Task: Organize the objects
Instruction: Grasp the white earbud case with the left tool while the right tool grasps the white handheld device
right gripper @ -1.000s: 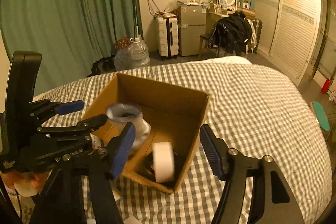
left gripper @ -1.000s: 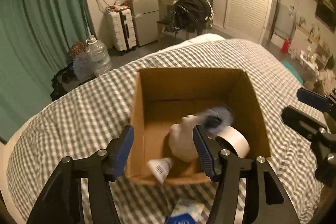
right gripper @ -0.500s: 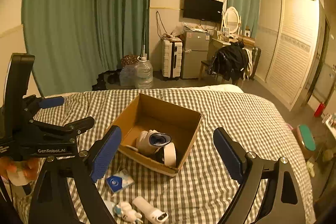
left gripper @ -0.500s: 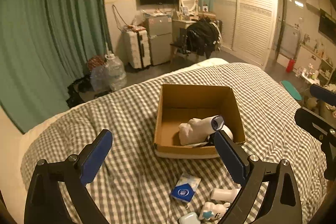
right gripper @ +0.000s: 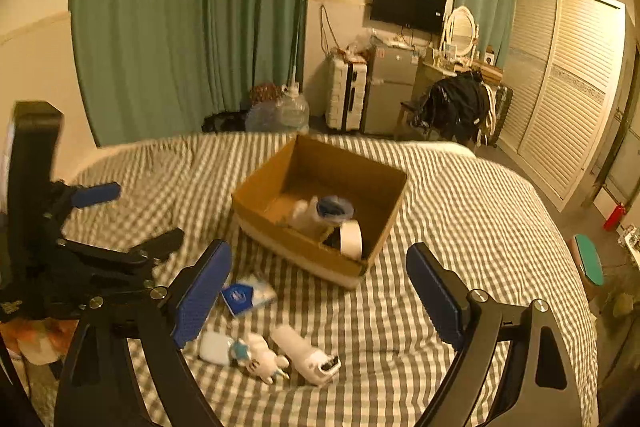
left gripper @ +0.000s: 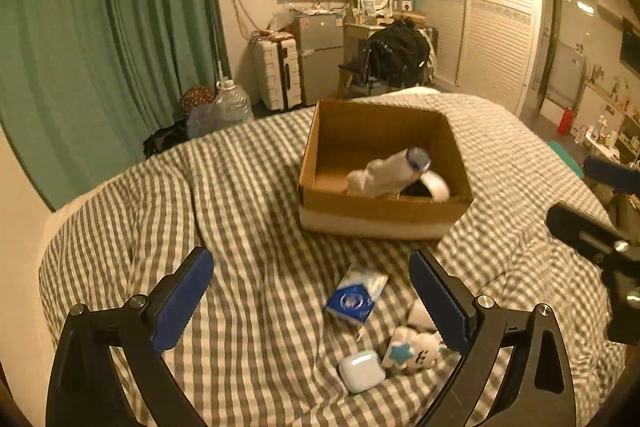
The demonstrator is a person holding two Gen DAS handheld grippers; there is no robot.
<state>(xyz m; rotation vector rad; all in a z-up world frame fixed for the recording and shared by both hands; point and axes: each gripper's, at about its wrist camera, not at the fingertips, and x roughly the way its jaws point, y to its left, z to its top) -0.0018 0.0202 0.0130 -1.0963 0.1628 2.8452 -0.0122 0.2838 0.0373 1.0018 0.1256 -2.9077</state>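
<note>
Where gingham bed [left gripper: 248,211] meets green curtains [right gripper: 192,11], both hand-held grippers [left gripper: 312,301] [right gripper: 320,291] wide, empty.

Ahead of both grippers: open cardboard box [left gripper: 384,215] holding a tilted white bottle [left gripper: 386,173] and tape roll [right gripper: 351,239]. Nearer, between the left gripper's fingers: blue-white packet [left gripper: 356,293], white case [left gripper: 362,371], toy figure [left gripper: 414,347]; beside them, white tube [right gripper: 306,349].

box [right gripper: 316,259]: 1 | tape roll [right gripper: 351,239]: 1 | tissue pack [right gripper: 248,295]: 1 | toy figure [right gripper: 262,357]: 1 | white case [left gripper: 362,371]: 1
</note>
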